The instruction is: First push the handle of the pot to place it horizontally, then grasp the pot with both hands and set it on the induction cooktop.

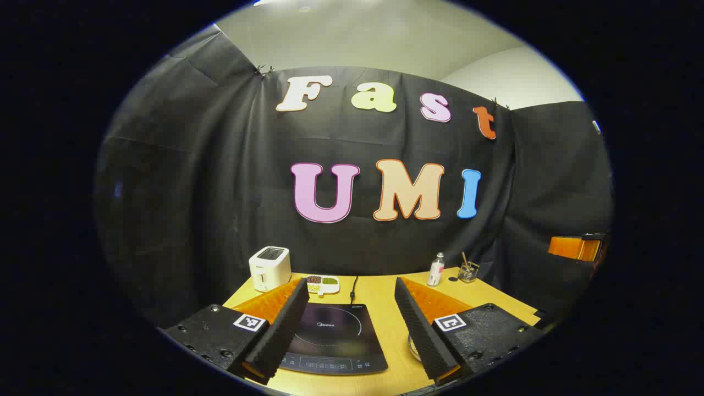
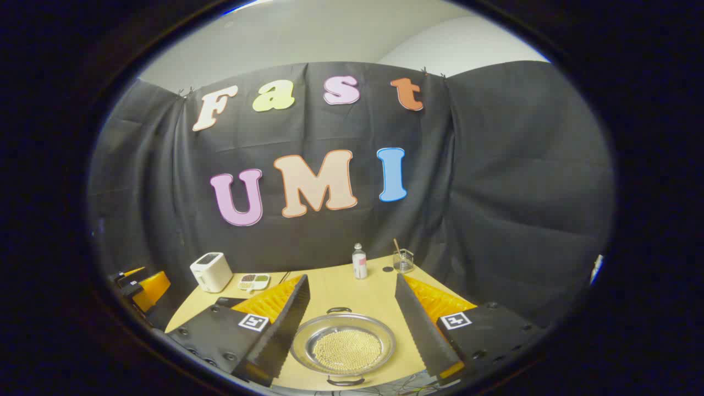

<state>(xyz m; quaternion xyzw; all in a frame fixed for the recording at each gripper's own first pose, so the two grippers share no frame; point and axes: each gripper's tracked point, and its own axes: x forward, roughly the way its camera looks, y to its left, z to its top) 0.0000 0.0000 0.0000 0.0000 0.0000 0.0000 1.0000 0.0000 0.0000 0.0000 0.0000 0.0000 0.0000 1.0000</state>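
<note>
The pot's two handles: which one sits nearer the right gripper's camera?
In the right gripper view, the dark loop handle at the pot's lower rim is nearer; the other handle is on the far rim, toward the bottle.

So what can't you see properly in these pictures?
- Left gripper view: the induction cooktop has its left side hidden behind that gripper's finger; its panel marks are too small to make out.
- Left gripper view: the pot is just a sliver of rim behind the other finger.
- Right gripper view: the pot's near handle is cut by the picture's edge.
- Both views: the contents of the divided dish and the glass jar are too small to identify.
</note>
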